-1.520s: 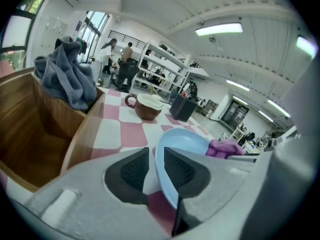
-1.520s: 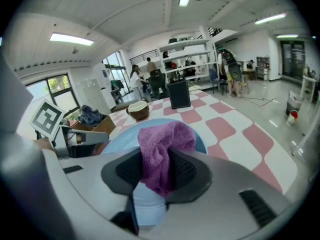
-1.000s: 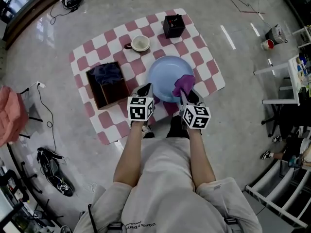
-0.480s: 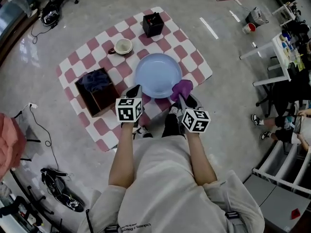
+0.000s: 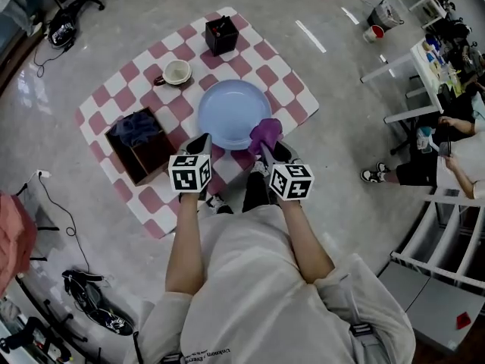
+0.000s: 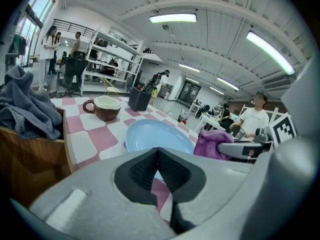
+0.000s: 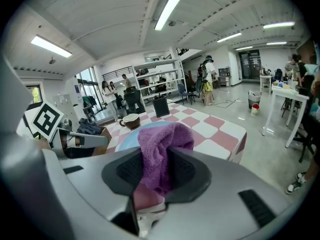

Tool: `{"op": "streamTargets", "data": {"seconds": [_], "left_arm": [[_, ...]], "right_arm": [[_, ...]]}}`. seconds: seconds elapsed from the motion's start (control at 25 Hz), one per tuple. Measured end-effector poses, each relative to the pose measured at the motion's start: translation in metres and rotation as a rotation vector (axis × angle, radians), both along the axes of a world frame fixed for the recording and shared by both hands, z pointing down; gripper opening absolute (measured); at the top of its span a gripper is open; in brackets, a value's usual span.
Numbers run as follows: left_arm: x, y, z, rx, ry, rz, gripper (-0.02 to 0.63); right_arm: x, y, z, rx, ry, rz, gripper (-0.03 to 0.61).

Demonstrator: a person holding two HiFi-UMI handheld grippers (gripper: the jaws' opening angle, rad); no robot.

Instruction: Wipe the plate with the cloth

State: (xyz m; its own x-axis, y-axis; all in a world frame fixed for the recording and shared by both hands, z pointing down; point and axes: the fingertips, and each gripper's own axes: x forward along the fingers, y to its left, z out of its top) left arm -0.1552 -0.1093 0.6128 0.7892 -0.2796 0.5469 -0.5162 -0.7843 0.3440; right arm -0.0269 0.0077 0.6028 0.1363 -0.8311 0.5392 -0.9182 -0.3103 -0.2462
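Observation:
A pale blue plate (image 5: 233,113) lies in the middle of the pink-and-white checked table (image 5: 282,76); it also shows in the left gripper view as the plate (image 6: 156,135). My right gripper (image 5: 266,149) is shut on a purple cloth (image 5: 265,133), held at the plate's near right rim. In the right gripper view the cloth (image 7: 161,151) bulges between the jaws. My left gripper (image 5: 200,144) hovers at the plate's near left rim, its jaws shut with nothing between them (image 6: 159,170).
A brown box (image 5: 142,152) holding a dark blue cloth (image 5: 139,126) stands left of the plate. A brown-and-cream cup (image 5: 175,73) and a black box (image 5: 221,35) stand at the table's far side. People and shelves fill the room beyond.
The right gripper with the purple cloth has drawn back from over the plate's right side to its near right rim. The left gripper keeps its place at the near left rim.

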Motion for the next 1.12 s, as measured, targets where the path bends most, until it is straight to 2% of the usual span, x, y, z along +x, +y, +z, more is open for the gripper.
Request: {"op": "streamTargets", "data": {"seconds": [0.32, 0.48, 0.84, 1.12], "left_arm": [[0.000, 0.000, -0.005, 0.013, 0.019, -0.020, 0.009], [-0.001, 0.002, -0.012, 0.049, 0.027, -0.008, 0.009], [-0.018, 0.000, -0.013, 0.050, 0.027, -0.053, 0.009], [-0.009, 0.005, -0.012, 0.041, 0.035, -0.040, 0.009]], "right_arm": [[0.005, -0.003, 0.000, 0.010, 0.008, -0.022, 0.126], [0.006, -0.010, 0.001, 0.028, -0.008, -0.032, 0.126], [-0.012, -0.031, 0.006, 0.031, -0.016, -0.114, 0.126], [-0.003, -0.018, 0.009, 0.029, -0.017, -0.088, 0.126]]}}
